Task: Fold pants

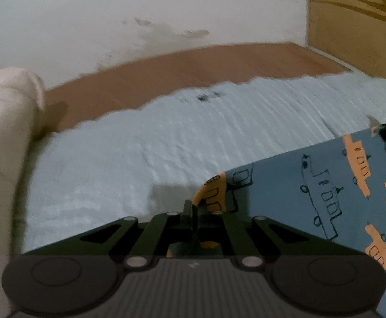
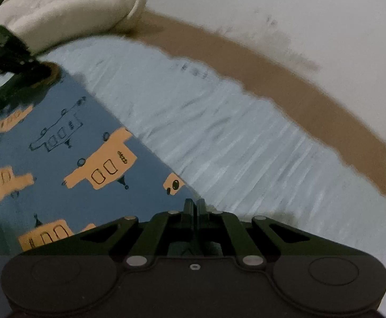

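— Pale blue ribbed mattress cover [image 1: 193,137] underfoot, brown bed board [image 1: 193,63] beyond, stained white wall [image 1: 139,5] at 12 o'clock. Pants?

— Blue pants [image 1: 325,185], orange and outline vehicle print, stretched taut as a raised sheet between both tools. Nearest first: left gripper [image 1: 193,206] clenched on a fabric corner at 6 o'clock, cloth running off toward 3. Right gripper [image 2: 194,206] likewise pinched tight on the opposite corner, cloth spreading toward 9.

— Farther out?

— Cream bolster [image 2: 68,10] at 10 o'clock in the right view; cardboard box [image 1: 357,13] at 1 o'clock in the left.

— Advice for the fold?

— Probably mid-carry of the held edge. Best kept level, tension even across both corners, then lowered flat onto the cover with edges matched before letting go. Slack on one side likely to skew the crease. Rest of the garment below frame; alignment cannot be judged.
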